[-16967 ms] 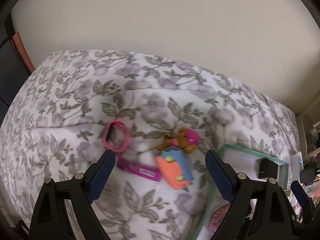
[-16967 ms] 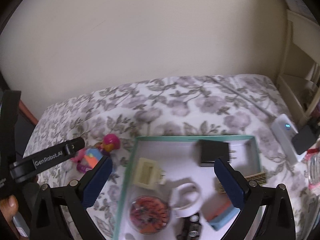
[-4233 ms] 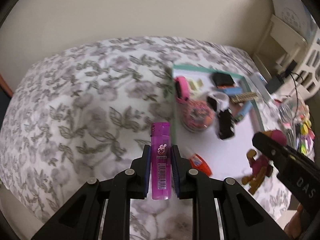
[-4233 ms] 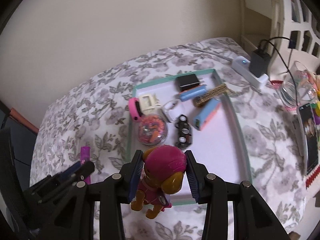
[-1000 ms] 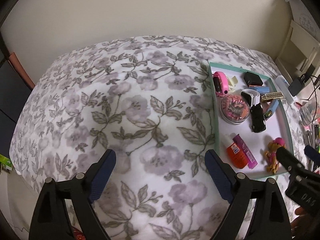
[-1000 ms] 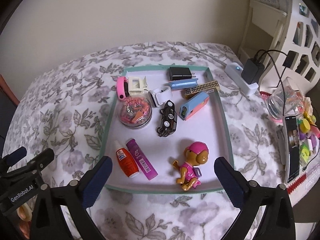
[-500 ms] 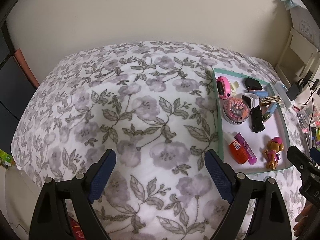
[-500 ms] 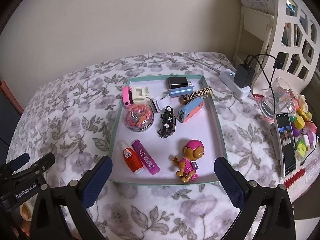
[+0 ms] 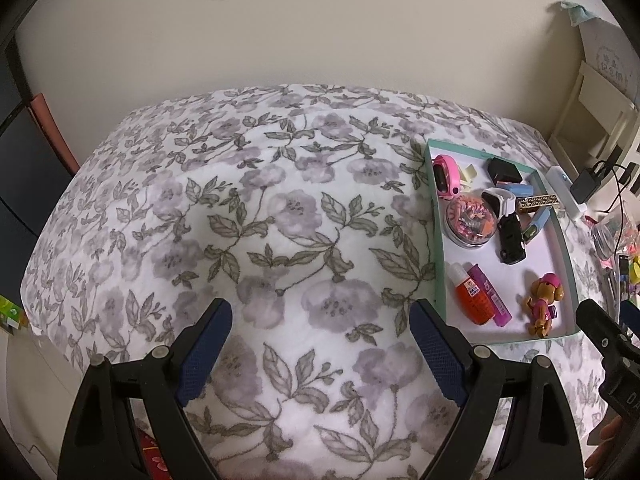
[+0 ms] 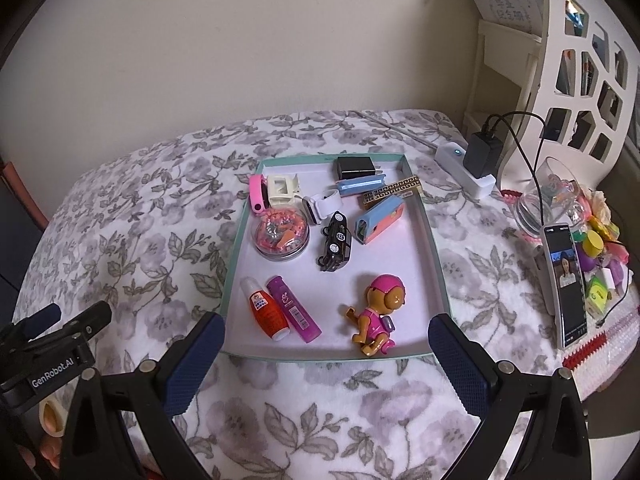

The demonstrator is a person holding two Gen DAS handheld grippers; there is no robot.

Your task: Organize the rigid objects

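Observation:
A teal-rimmed tray point(image 10: 436, 272) point(image 9: 437, 264) lies on the flowered bedspread and holds several small things. Among them are a pink-helmeted toy dog point(image 10: 378, 316) point(image 9: 545, 298), a purple lighter point(image 10: 294, 314) point(image 9: 490, 294), an orange glue bottle point(image 10: 266, 312) point(image 9: 472, 300), a black toy car point(image 10: 336, 246), a round tin of clips point(image 10: 282, 236) and a pink watch point(image 10: 258, 196). My right gripper point(image 10: 326, 350) hangs open just in front of the tray's near rim, empty. Over bare bedspread to the tray's left, my left gripper point(image 9: 320, 330) stands open and empty.
Right of the tray lie a phone point(image 10: 564, 286), a glass jar point(image 10: 548, 200), a white power strip with a black charger point(image 10: 476, 160) and bright small items point(image 10: 598, 264). A white shelf unit point(image 10: 560, 60) stands at the wall. The bedspread point(image 9: 240, 220) drops off at left and front.
Both grippers have drawn back and slightly up from the tray, so it looks smaller and farther. Both stay open and empty; nothing in the tray has moved.

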